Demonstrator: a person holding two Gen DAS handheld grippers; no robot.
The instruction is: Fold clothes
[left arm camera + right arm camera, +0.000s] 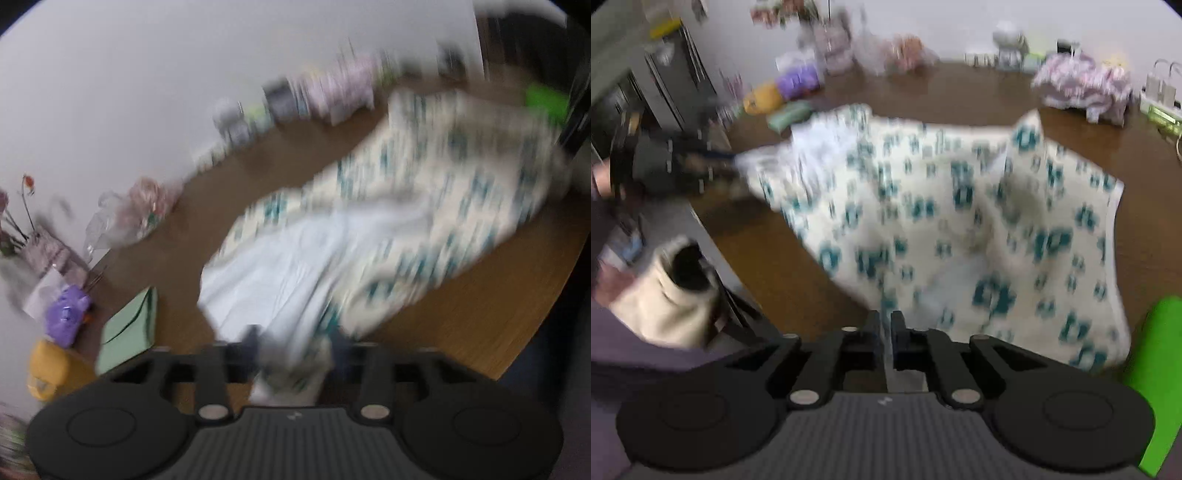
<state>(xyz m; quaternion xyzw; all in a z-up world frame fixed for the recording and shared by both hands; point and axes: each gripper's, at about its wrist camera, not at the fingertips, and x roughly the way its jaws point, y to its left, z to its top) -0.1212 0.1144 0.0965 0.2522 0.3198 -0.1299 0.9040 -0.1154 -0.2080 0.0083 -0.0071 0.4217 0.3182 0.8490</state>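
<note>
A cream garment (pixel 960 221) printed with teal motifs lies spread across the middle of a brown wooden surface (pixel 960 88), its pale lining (pixel 280 266) turned up along one edge. The right tongs (pixel 886 325) are pressed together on the garment's near hem, a thin fold of cloth caught between the two black fingers. The left tongs (pixel 295 343) stand partly spread with a bunched corner of the same garment lying between the fingers; motion blur hides whether the pads press on it. Seen from the right wrist, the left tongs meet the cloth's far-left corner, raised off the wood. Along the far edge of the surface, against a white wall, sit a crumpled lilac cloth (pixel 1082 88), a purple object (pixel 798 81), a yellow object (pixel 762 98) and a green folder (pixel 129 328). A bright green item (pixel 1160 369) shows at the near right. Both views are heavily blurred
</note>
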